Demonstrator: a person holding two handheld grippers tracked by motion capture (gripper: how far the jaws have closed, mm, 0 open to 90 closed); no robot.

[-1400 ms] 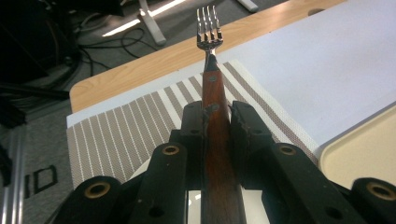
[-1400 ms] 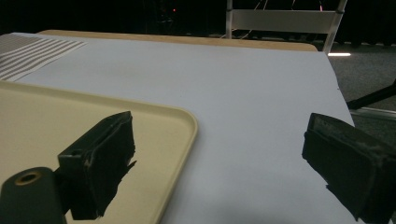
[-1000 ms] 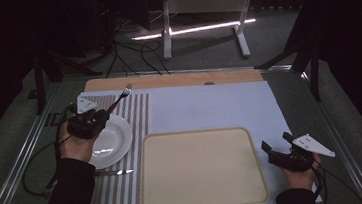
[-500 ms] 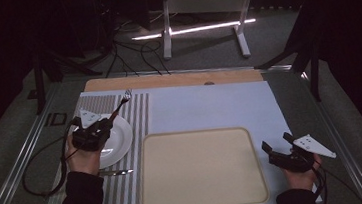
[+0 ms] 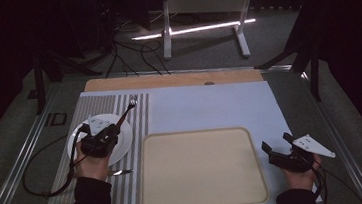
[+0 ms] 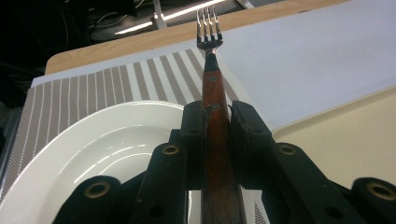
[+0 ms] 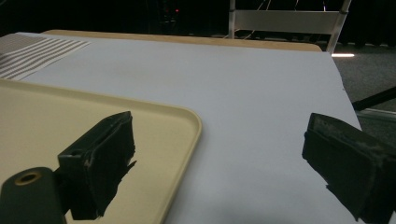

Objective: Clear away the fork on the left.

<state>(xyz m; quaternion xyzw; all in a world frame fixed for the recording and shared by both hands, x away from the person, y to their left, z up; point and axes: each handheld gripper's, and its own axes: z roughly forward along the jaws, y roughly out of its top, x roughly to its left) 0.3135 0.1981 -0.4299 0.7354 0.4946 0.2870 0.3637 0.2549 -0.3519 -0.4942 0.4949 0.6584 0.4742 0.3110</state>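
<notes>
**A:** Left gripper view first: what are your fingers [image 6: 194,126] doing there?

**B:** My left gripper [image 6: 215,122] is clenched on the wooden handle of a fork [image 6: 211,79]. The handle runs straight up between the two black fingers, and the metal tines stick out well past them, over the striped mat [image 6: 93,88]. Just below and to the left of my grip lies the white plate [image 6: 88,154].

**A:** And from the high view?

**B:** My left hand [image 5: 93,165] holds that gripper [image 5: 113,130] over the plate [image 5: 124,137], with the fork [image 5: 128,110] slanting away from me, its tines toward the far edge of the striped mat [image 5: 142,115]. A knife [image 5: 117,173] lies on the mat just beside the plate's near rim.

**A:** The other side?

**B:** My right gripper [image 7: 219,158] is released; its fingers [image 7: 105,156] stand wide apart with nothing between them. One finger hangs over the corner of the beige tray [image 7: 154,121], the other over the pale cloth [image 7: 243,84] on the desk. From above, my right hand [image 5: 299,173] sits near the desk's right front corner, just beside the tray [image 5: 200,170] and well apart from the fork.
</notes>
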